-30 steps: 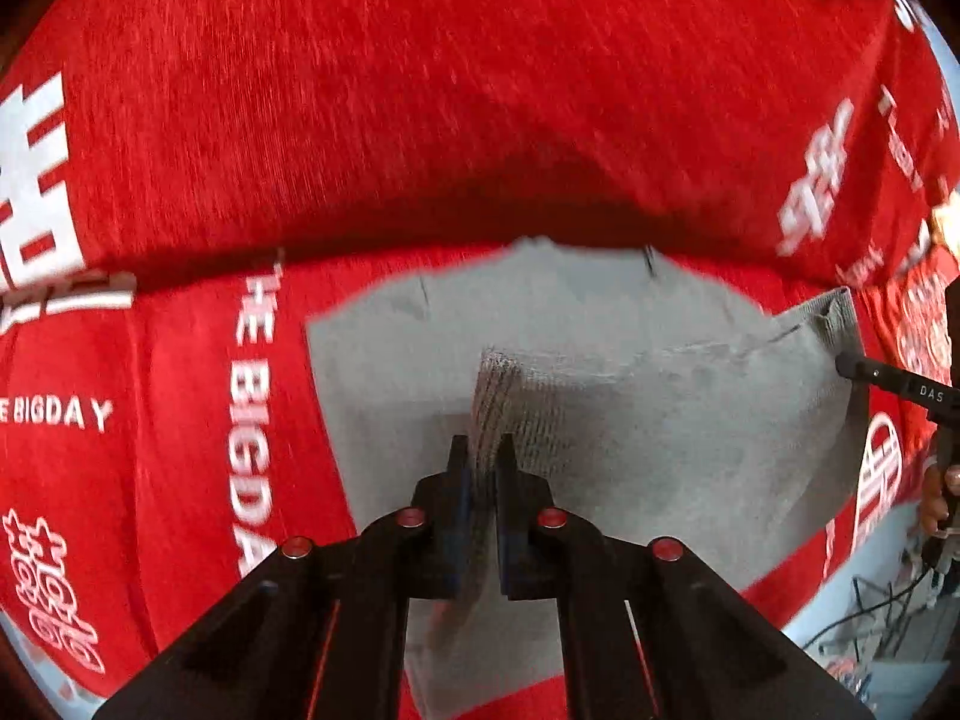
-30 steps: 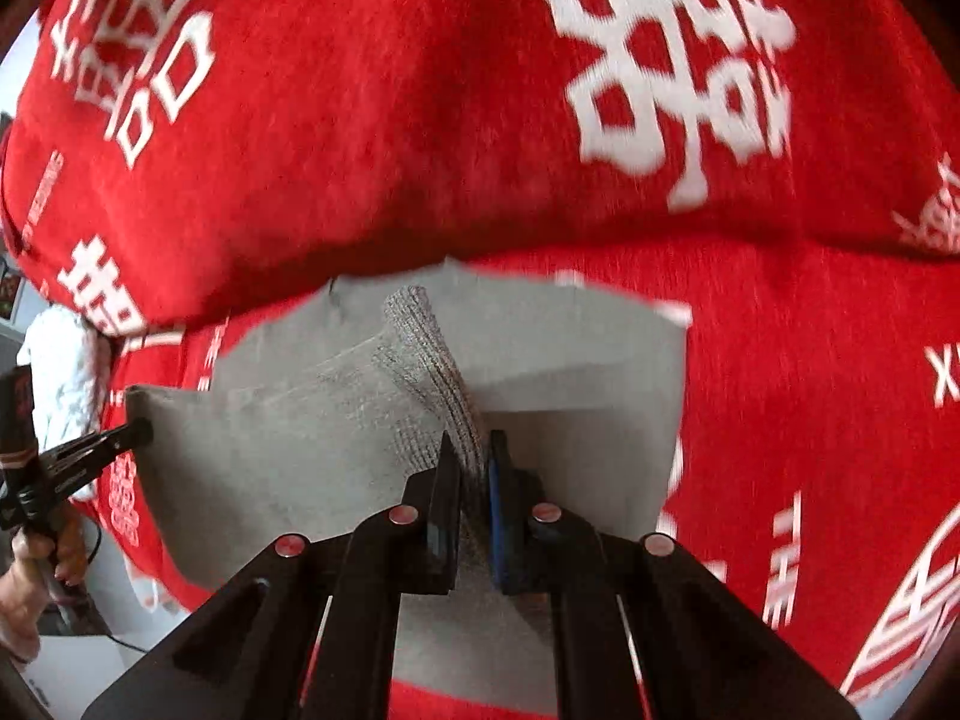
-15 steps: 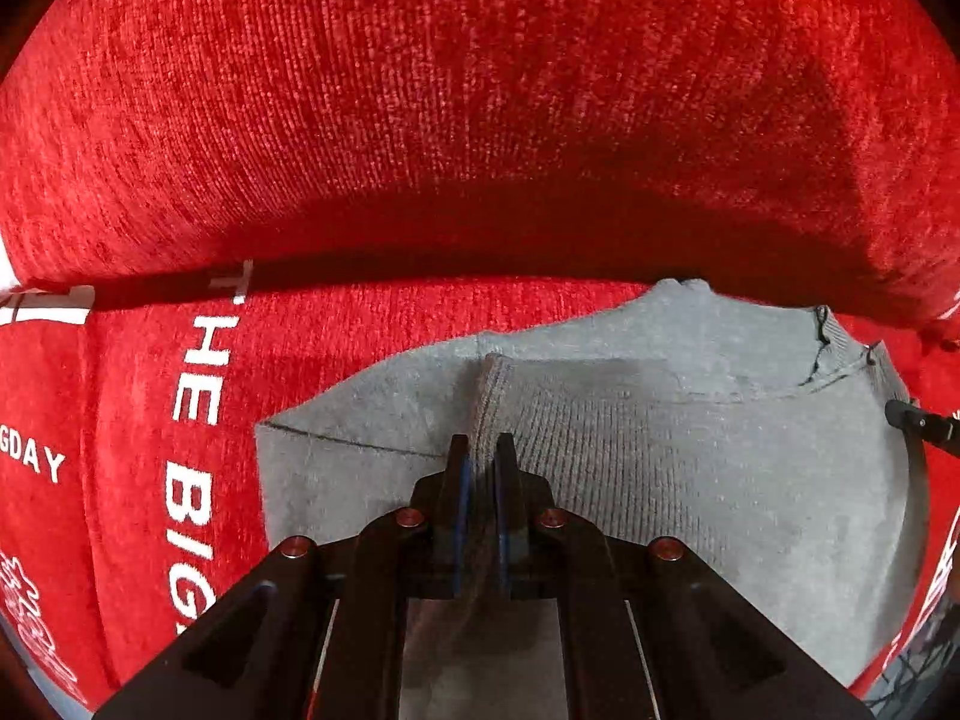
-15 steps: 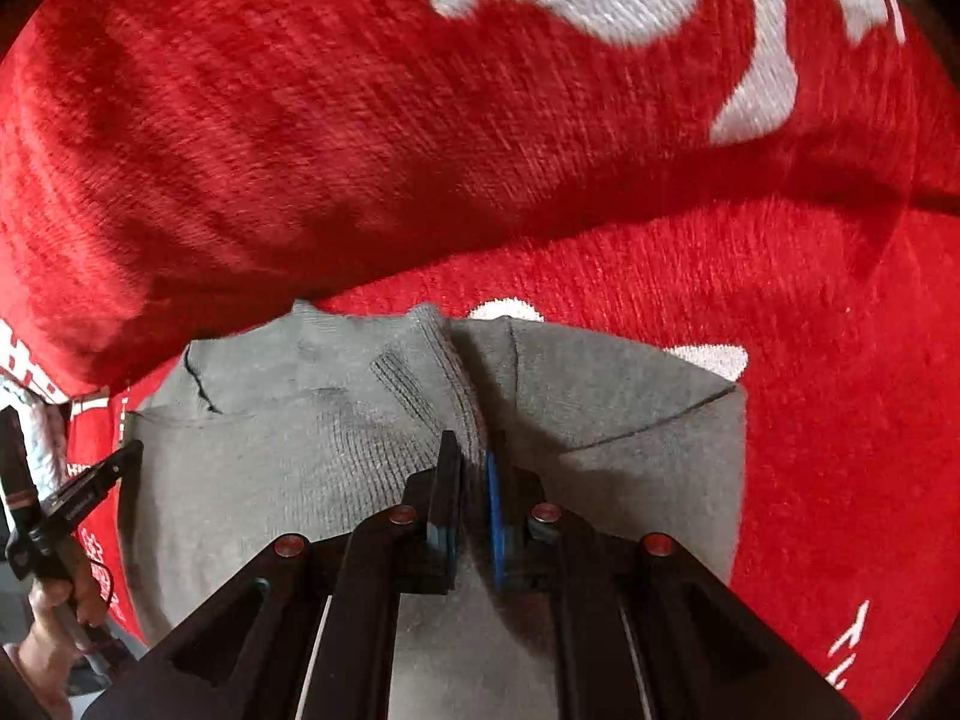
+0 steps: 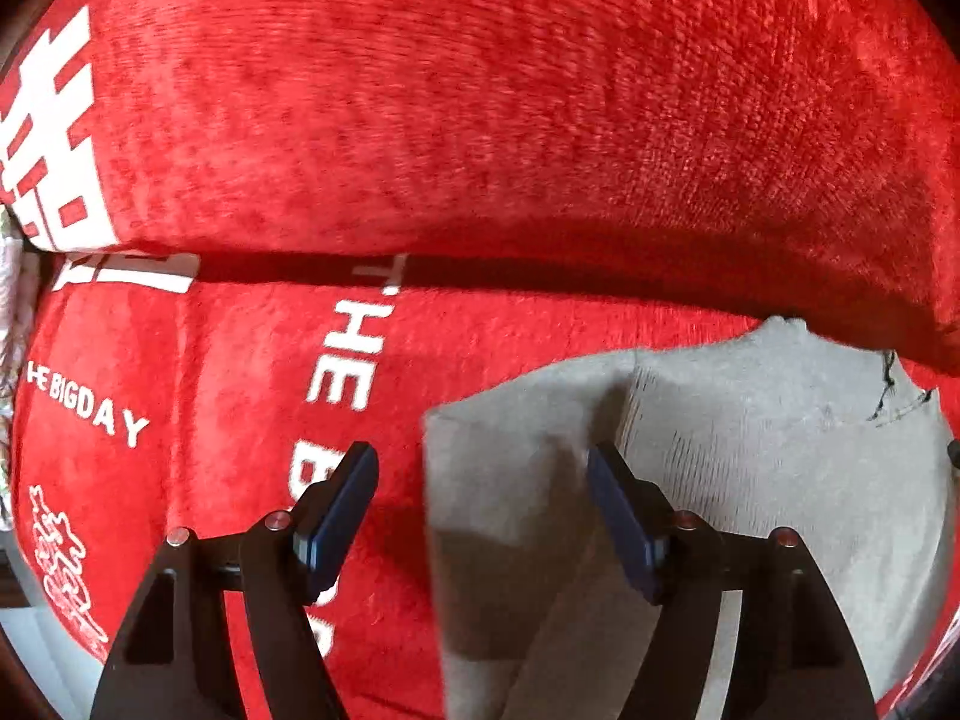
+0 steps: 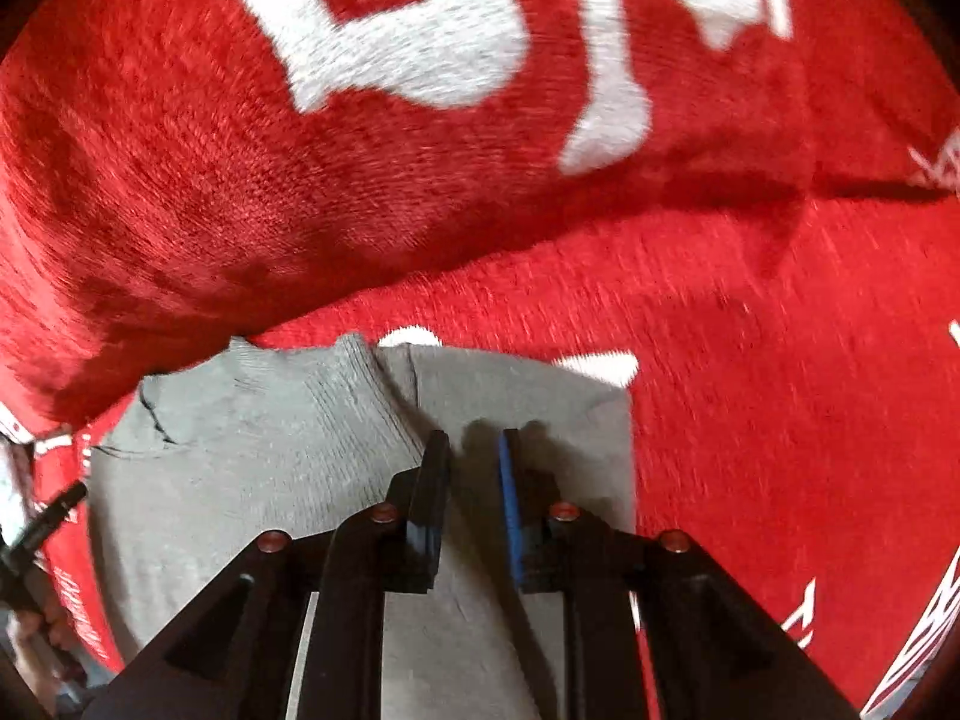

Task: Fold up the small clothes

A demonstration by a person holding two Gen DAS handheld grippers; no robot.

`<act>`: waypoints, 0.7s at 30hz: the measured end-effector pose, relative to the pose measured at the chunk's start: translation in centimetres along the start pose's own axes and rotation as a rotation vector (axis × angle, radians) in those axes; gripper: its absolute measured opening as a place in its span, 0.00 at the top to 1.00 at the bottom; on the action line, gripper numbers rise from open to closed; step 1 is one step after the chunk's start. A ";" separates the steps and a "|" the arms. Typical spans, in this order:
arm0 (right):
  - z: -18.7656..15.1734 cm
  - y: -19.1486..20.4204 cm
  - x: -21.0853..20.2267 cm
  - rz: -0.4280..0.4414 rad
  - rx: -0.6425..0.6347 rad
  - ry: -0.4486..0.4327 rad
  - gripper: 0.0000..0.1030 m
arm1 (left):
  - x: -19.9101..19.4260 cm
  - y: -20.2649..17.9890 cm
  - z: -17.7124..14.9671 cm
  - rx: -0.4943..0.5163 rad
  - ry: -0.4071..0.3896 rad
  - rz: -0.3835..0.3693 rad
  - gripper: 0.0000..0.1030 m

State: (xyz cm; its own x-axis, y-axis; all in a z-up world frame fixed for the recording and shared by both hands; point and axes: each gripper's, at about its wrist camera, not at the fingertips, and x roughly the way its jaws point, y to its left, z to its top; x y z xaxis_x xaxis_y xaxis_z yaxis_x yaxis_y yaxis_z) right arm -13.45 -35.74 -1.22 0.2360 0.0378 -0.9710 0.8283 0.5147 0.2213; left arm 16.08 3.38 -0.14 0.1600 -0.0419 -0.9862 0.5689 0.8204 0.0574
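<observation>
Both claws have come down and let go of the grey garment (image 5: 750, 480), now lying folded on the red blanket (image 5: 480, 120). Left claw (image 5: 483, 480) gapes wide; right claw (image 6: 474, 450) is opening, seemingly clear of cloth. A withdrawing pad could snag the ribbed hem and undo the fold.

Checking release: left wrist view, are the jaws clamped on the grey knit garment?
No: the left gripper jaws are opening, pads clear of the grey knit garment.

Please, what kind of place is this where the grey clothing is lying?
Probably a home, perhaps a sofa or bed: a plush red blanket with white lettering covers a soft, cushioned surface, and a small grey knitted garment lies on it.
</observation>
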 end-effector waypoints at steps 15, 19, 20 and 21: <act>-9.9 0.1 -1.2 -0.020 -0.174 0.054 0.86 | -0.6 0.3 -10.3 0.061 0.071 0.016 0.18; -10.7 -0.7 -2.3 -0.028 -0.154 0.072 0.86 | -1.2 1.8 -10.8 0.036 0.076 0.003 0.18; -11.0 -1.1 -2.8 -0.025 -0.144 0.077 0.85 | -1.5 2.2 -10.9 0.037 0.080 0.004 0.18; -11.4 -1.2 -3.4 -0.015 -0.125 0.084 0.82 | -1.8 2.3 -11.0 0.036 0.083 0.002 0.18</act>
State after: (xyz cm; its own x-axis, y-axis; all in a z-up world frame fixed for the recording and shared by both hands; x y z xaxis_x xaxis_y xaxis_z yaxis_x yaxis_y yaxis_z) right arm -21.03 -26.72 0.78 0.1767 0.0983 -0.9793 0.7602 0.6184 0.1992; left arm 8.28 11.62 0.05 0.0948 0.0081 -0.9955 0.5972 0.7996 0.0633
